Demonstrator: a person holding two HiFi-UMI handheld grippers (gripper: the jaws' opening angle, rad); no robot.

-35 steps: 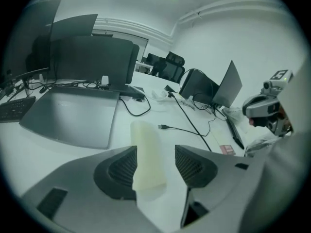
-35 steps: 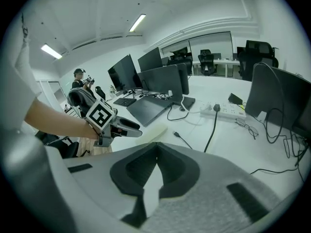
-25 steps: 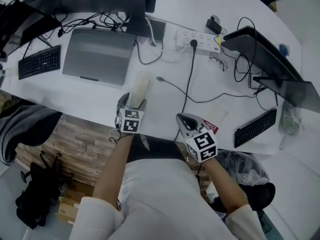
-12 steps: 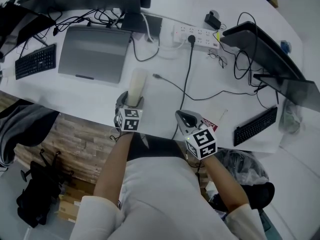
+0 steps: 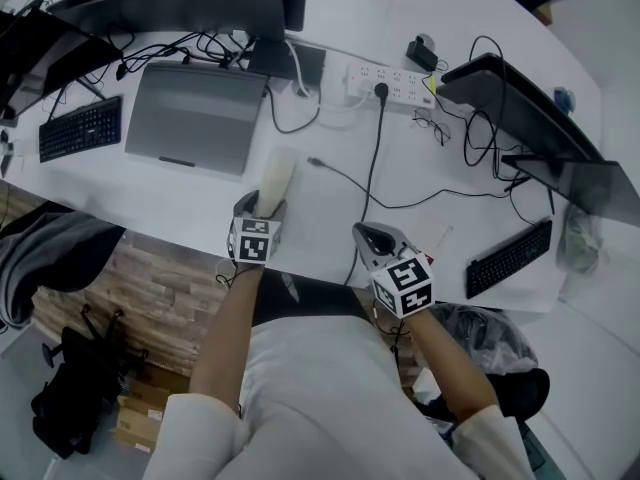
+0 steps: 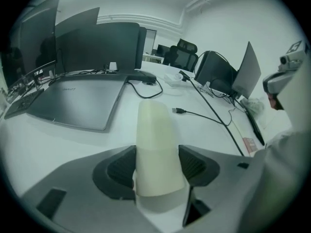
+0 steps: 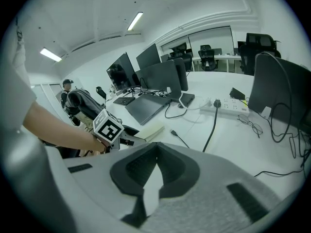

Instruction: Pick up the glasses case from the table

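The cream glasses case (image 5: pixel 275 176) lies on the white table (image 5: pixel 180 203), lengthwise away from me, near the front edge. My left gripper (image 5: pixel 260 206) straddles its near end. In the left gripper view the case (image 6: pixel 154 144) fills the gap and both pads (image 6: pixel 121 168) touch its sides; the jaws have just been closing on it. The case rests on the table. My right gripper (image 5: pixel 365 236) hovers at the table's edge to the right, shut with nothing in it (image 7: pixel 156 147). From there the case (image 7: pixel 151 131) and the left gripper (image 7: pixel 136 140) show at the left.
A closed grey laptop (image 5: pixel 195 113) lies behind the case. A black cable (image 5: pixel 372 183) runs from the power strip (image 5: pixel 390 76) down to the table's edge between the grippers. Spectacles (image 5: pixel 432 123), keyboards (image 5: pixel 508 256) (image 5: pixel 78 126) and monitors sit farther off.
Both grippers stay in place, the left one at the near end of the case. Only the head view has shifted a little.
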